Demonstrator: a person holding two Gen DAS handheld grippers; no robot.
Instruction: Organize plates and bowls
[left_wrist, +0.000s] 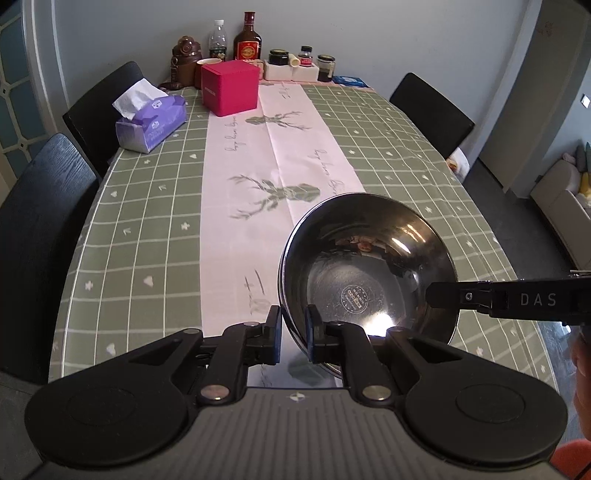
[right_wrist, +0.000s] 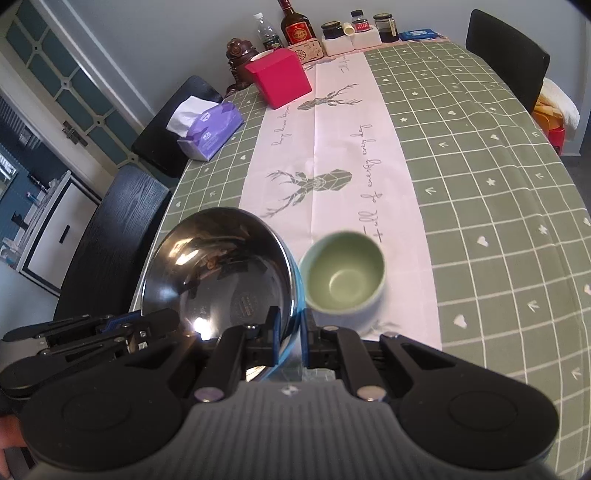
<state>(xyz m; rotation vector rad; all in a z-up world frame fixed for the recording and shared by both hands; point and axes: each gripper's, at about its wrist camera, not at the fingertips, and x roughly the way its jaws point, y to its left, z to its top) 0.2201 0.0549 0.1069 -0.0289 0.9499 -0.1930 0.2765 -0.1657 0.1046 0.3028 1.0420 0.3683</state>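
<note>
Two grippers share one steel bowl (left_wrist: 369, 266), carried above the near end of the table (left_wrist: 147, 206). At its left rim the left gripper (left_wrist: 293, 332) is clamped on the wall; at its right rim the right gripper (right_wrist: 290, 338) pinches likewise. Right of it sits a green bowl (right_wrist: 343, 273) on the cloth. Polished steel looks light, stiff and slippery, so opposite rim grips suit it.

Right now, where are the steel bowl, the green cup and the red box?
steel bowl (left_wrist: 369, 258): left wrist view, on its shiny inner wall.
green cup (right_wrist: 345, 275): right wrist view, on its inside wall near the bottom.
red box (left_wrist: 229, 86): left wrist view, on its front face.
</note>
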